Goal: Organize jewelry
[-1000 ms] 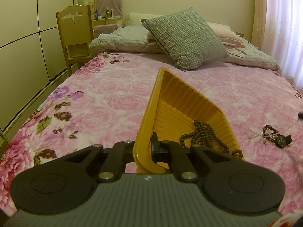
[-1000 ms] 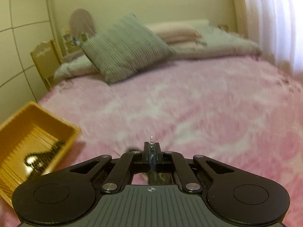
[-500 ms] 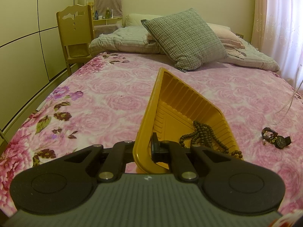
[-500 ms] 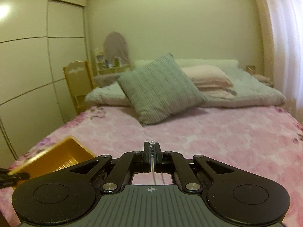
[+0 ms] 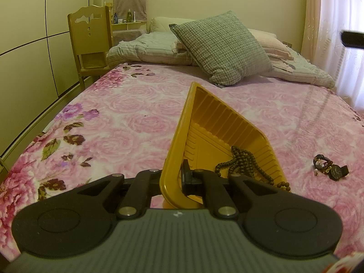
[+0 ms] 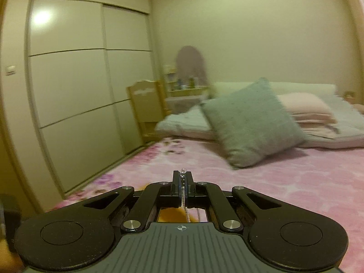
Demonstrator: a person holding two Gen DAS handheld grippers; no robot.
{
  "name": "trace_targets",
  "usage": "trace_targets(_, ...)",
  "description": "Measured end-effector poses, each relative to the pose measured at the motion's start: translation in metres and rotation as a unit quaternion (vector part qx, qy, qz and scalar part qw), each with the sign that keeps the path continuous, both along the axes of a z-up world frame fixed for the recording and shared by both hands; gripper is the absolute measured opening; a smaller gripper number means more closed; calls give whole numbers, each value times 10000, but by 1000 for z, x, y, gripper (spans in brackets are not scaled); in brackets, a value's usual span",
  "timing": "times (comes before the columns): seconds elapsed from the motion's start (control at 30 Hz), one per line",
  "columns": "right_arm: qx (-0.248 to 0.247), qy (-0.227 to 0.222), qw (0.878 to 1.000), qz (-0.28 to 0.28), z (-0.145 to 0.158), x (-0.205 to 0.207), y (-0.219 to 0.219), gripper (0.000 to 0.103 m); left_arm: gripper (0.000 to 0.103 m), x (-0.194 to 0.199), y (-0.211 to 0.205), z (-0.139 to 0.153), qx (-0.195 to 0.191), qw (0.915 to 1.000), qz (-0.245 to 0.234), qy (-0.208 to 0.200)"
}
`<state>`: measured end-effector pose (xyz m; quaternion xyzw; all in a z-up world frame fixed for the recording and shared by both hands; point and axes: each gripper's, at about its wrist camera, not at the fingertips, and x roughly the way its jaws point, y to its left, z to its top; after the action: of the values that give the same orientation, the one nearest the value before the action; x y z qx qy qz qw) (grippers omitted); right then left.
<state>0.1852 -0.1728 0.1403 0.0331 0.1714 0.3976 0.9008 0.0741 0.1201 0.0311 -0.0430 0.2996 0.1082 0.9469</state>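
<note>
My left gripper (image 5: 179, 177) is shut on the near rim of a yellow plastic tray (image 5: 211, 122) and holds it tilted on the pink floral bed. A dark wooden bead string (image 5: 243, 161) lies in the tray's near right corner. My right gripper (image 6: 182, 182) is shut on a thin pearl chain necklace (image 6: 183, 194) that hangs down between its fingers; a patch of the yellow tray (image 6: 170, 216) shows just beneath it. In the left wrist view the chain (image 5: 318, 111) hangs faintly at the right, below the right gripper's tip (image 5: 352, 39).
A dark watch with a bracelet (image 5: 329, 169) lies on the bedspread right of the tray. A grey checked pillow (image 5: 223, 47) and folded bedding lie at the bed's head. A wooden chair (image 5: 89, 43) and wardrobe doors (image 6: 75, 95) stand left.
My right gripper has risen and swung left with the necklace, from low over the bed to above the tray. The left gripper and tray have stayed still.
</note>
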Motion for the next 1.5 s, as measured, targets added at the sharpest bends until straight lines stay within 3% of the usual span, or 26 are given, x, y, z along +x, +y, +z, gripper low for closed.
trace_targets(0.2,-10,133,9980,620,-6,-6,49,2,6,1,-3,0,-11,10000,0,-13)
trace_targets(0.43,-501,952,9862,1258,-53,0,91,2,6,0,-4,0,-32,10000,3,-24)
trace_targets(0.7,-1048,1639,9726,1275,-108,16,96,2,6,0,0,0,-45,10000,13,-14)
trace_targets(0.9,-1021,1911,9691,1176,-127,24,90,3,6,0,0,-1,-48,10000,11,-15)
trace_targets(0.93,-992,1950,9692,1135,-127,25,87,6,6,0,0,-1,-49,10000,13,-15)
trace_targets(1.03,-895,1992,9721,861,-124,32,75,56,6,0,1,-1,-53,10000,13,-17)
trace_targets(1.17,-710,1801,9799,485,-115,32,40,58,6,0,0,-1,-47,10000,10,-22)
trace_targets(1.3,-499,1699,9836,-339,-118,32,-11,58,6,-1,1,-1,-41,10000,0,-33)
trace_targets(1.5,-647,1471,9728,-1670,-143,19,-89,58,6,-1,1,-1,-37,10000,0,-33)
